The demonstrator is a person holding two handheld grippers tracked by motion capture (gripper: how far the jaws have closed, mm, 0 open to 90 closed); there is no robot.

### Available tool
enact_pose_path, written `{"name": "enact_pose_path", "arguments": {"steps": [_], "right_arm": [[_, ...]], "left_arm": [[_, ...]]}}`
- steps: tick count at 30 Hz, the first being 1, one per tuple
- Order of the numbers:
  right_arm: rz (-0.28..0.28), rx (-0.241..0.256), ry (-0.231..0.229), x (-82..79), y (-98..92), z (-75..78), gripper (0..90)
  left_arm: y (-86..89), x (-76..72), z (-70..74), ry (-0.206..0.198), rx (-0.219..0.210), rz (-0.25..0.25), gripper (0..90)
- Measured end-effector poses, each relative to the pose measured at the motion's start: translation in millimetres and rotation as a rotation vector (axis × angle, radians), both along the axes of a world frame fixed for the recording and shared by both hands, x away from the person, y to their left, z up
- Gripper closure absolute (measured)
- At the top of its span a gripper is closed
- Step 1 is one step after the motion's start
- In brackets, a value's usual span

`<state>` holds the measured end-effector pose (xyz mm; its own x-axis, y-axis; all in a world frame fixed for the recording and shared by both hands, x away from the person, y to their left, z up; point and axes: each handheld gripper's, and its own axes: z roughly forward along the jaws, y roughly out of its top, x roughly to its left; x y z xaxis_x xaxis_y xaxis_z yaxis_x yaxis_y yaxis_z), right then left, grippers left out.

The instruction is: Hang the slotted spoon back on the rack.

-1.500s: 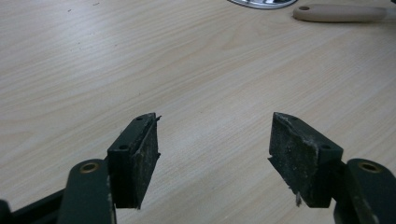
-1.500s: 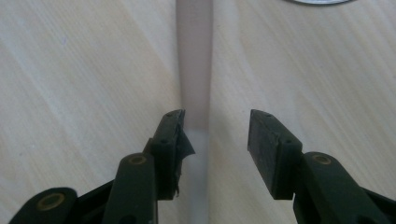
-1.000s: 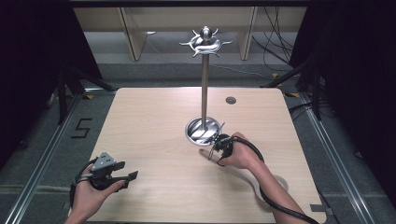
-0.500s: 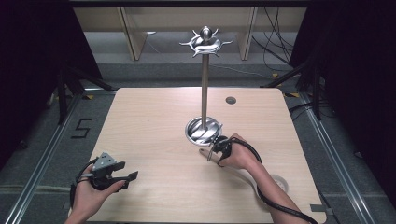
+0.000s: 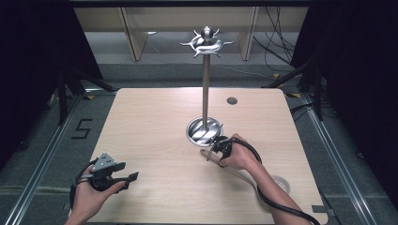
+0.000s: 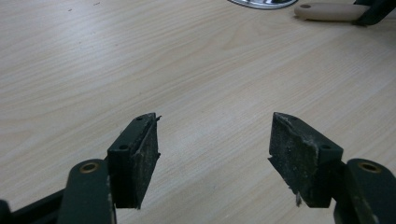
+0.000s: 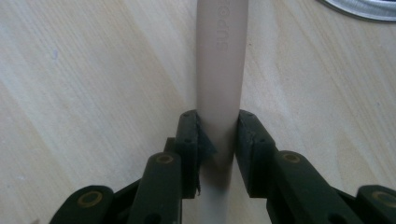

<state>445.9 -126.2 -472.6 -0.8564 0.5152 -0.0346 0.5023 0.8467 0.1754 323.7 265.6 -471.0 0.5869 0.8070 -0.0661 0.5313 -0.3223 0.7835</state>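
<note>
we have our right gripper (image 7: 217, 140) clamped on a pale beige, smooth cylindrical handle (image 7: 218, 60) lying mid-tabletop, just beside the round steel base of the tall hook stand (image 5: 203, 131). it looks stiff, light, maybe slippery. our left gripper (image 6: 215, 156) hangs apart, empty, near the front-left corner.

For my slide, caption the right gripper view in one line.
Right tool clamped on a beige handle lying on the wooden table, beside the metal stand base.

table (image 5: 150, 126): pale matt wood | stand (image 5: 205, 79): glossy metal | handle (image 7: 218, 70): smooth matt
</note>
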Motion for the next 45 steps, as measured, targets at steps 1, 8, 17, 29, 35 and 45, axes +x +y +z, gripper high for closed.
{"name": "enact_pose_path", "arguments": {"steps": [1, 8, 17, 29, 35, 45], "right_arm": [[-0.026, -0.002, 0.001, -2.5, -0.1, 2.1, 72.6], [-0.008, 0.097, -0.076, -15.5, -9.6, 16.2, 72.7], [-0.018, 0.238, -0.155, -33.2, -30.8, 40.0, 72.7], [-0.081, 0.374, -0.293, -57.1, -60.3, 61.9, 72.7], [-0.067, 0.446, -0.356, -61.9, -71.5, 66.7, 72.8], [-0.096, 0.530, -0.454, -68.7, -94.2, 78.8, 72.8]], "left_arm": [[0.4, 0.1, 0.5, 0.004, 0.009, -0.005, 32.0], [-2.6, -0.6, -0.2, 0.008, -0.005, 0.005, 32.0], [-3.2, -0.1, -1.4, 0.010, 0.002, 0.009, 31.9], [-5.3, -0.3, -2.3, 0.015, -0.011, 0.017, 32.0], [-5.2, -0.4, -1.4, 0.013, 0.010, 0.015, 32.0], [-5.1, -0.1, -1.1, 0.015, 0.009, 0.010, 31.9]]}}
